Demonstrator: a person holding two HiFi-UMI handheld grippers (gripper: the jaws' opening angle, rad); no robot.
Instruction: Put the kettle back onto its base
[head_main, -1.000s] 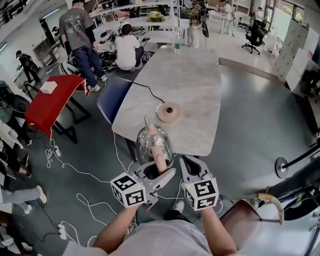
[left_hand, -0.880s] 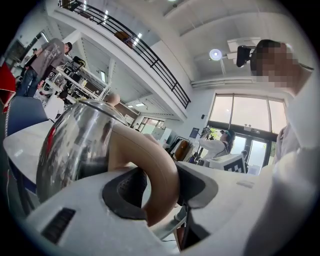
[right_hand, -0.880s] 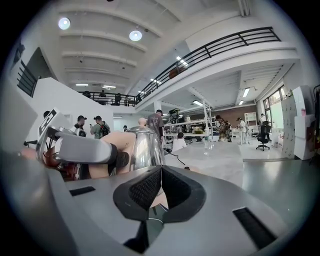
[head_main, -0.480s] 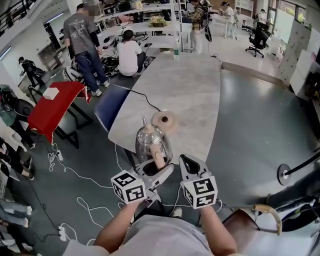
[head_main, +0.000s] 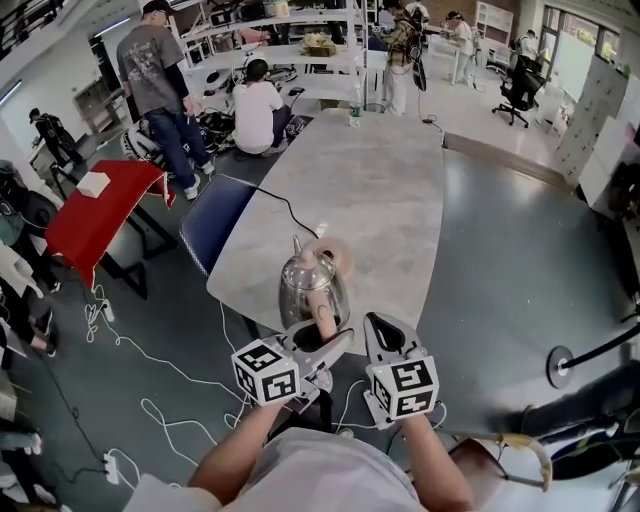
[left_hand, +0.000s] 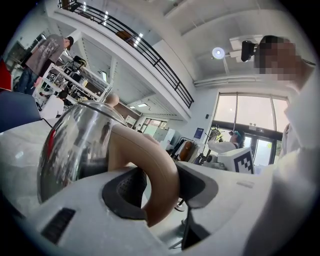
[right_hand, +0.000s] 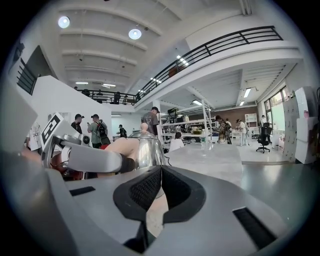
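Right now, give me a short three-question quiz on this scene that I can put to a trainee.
1. Multiple choice: which part of the shiny steel kettle do the fingers of the left gripper close on? A the spout, B the curved beige handle, C the lid knob.
2. True or false: the right gripper holds the round beige kettle base.
3. Fill in: the base lies on the ____.
Key: 1 B. 2 False: its fingers are shut on nothing. 3 The grey marbled table.
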